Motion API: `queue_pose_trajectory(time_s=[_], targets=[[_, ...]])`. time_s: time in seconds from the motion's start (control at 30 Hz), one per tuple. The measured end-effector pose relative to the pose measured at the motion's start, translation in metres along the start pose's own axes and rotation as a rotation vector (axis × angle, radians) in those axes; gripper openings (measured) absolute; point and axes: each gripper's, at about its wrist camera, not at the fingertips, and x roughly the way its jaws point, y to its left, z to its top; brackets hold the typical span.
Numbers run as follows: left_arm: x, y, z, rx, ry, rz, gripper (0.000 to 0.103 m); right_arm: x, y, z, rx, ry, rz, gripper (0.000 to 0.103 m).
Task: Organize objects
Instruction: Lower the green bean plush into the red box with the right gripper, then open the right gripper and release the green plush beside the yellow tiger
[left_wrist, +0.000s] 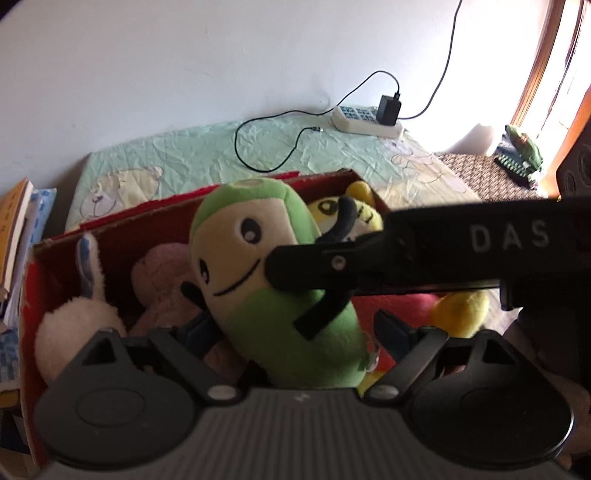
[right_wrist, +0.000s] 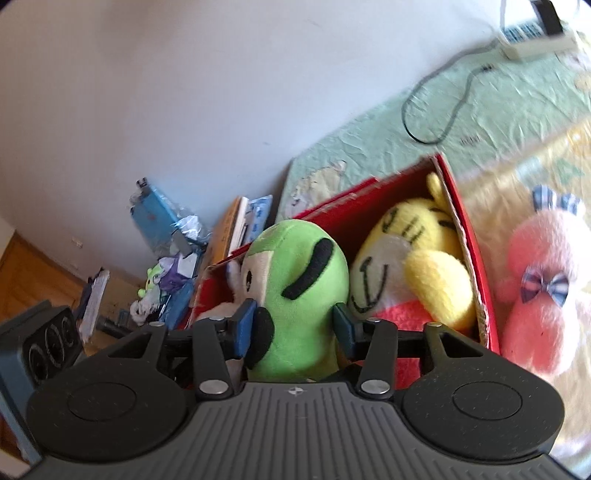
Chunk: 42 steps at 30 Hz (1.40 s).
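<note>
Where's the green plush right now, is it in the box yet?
The green plush stands in the red box, between the white plush and the yellow plush, with the right tool around its lower body.

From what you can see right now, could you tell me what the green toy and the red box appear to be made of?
The green toy looks like soft plush fabric, matte and fuzzy, with stitched black features and a rounded, stuffed body. The red box appears to be cardboard: its cut rim shows a brown, corrugated-looking edge, and its red faces look printed, though the finish is hard to judge.
</note>
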Motion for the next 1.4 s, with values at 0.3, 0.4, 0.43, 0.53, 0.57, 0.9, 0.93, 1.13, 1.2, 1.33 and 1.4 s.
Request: queue_pose_trajectory(time_s=[0.3, 0.4, 0.43, 0.53, 0.57, 0.9, 0.93, 1.13, 1.2, 1.33, 1.4], targets=[[0.007, 0.0, 0.003, 0.042, 0.014, 0.03, 0.087, 0.002, -0.013, -0.008, 0.048, -0.038, 0.03, 0.05], [0.009, -0.002, 0.003, 0.051, 0.022, 0.046, 0.087, 0.002, -0.014, -0.009, 0.055, -0.053, 0.041, 0.05], [0.009, -0.003, 0.004, 0.05, 0.025, 0.049, 0.087, 0.001, -0.014, -0.009, 0.057, -0.056, 0.039, 0.051], [0.011, -0.004, 0.006, 0.048, 0.036, 0.06, 0.087, 0.0, -0.015, -0.008, 0.071, -0.056, 0.04, 0.051], [0.012, -0.004, 0.007, 0.049, 0.039, 0.065, 0.087, -0.001, -0.015, -0.008, 0.079, -0.056, 0.042, 0.051], [0.014, -0.009, 0.008, 0.052, 0.061, 0.105, 0.088, -0.012, -0.019, -0.01, 0.113, -0.07, 0.058, 0.051], [0.014, -0.009, 0.008, 0.052, 0.062, 0.107, 0.088, -0.013, -0.019, -0.01, 0.115, -0.071, 0.062, 0.051], [0.015, -0.009, 0.009, 0.057, 0.067, 0.124, 0.088, -0.014, -0.016, -0.012, 0.08, -0.074, 0.043, 0.05], [0.015, -0.009, 0.009, 0.054, 0.068, 0.124, 0.088, -0.014, -0.017, -0.012, 0.083, -0.075, 0.043, 0.049], [0.015, -0.009, 0.009, 0.05, 0.067, 0.128, 0.088, -0.016, -0.019, -0.011, 0.092, -0.08, 0.049, 0.048], [0.015, -0.009, 0.009, 0.05, 0.067, 0.131, 0.088, -0.017, -0.019, -0.011, 0.09, -0.081, 0.049, 0.047]])
